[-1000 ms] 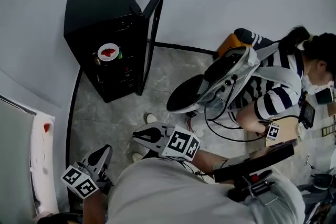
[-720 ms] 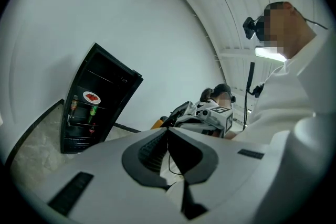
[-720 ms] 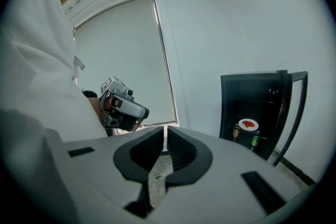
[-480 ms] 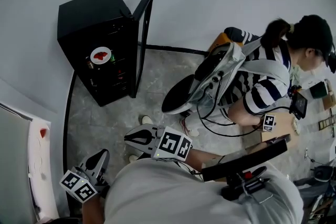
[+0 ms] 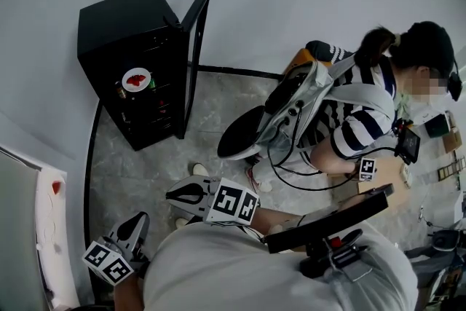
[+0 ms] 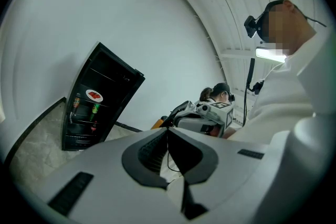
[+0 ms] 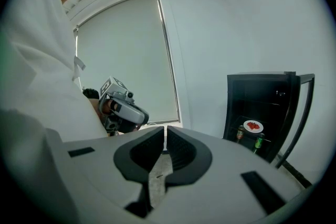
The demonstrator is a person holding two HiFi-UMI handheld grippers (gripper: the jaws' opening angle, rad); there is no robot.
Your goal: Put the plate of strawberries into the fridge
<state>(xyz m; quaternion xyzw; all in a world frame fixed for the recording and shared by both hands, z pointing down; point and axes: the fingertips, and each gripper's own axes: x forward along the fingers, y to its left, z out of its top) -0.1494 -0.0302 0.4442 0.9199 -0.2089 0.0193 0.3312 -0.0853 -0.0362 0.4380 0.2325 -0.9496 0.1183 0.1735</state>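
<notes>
The plate (image 5: 136, 79) of strawberries sits on a shelf inside the open fridge (image 5: 120, 18), at 10 o'clock. Over the last 1 second it has stayed put. My left gripper (image 5: 140, 219) and right gripper (image 5: 170, 194) have kept low at 7 o'clock, well away, jaws closed on nothing. The task looks done; the door (image 5: 195, 25) stands open.
</notes>
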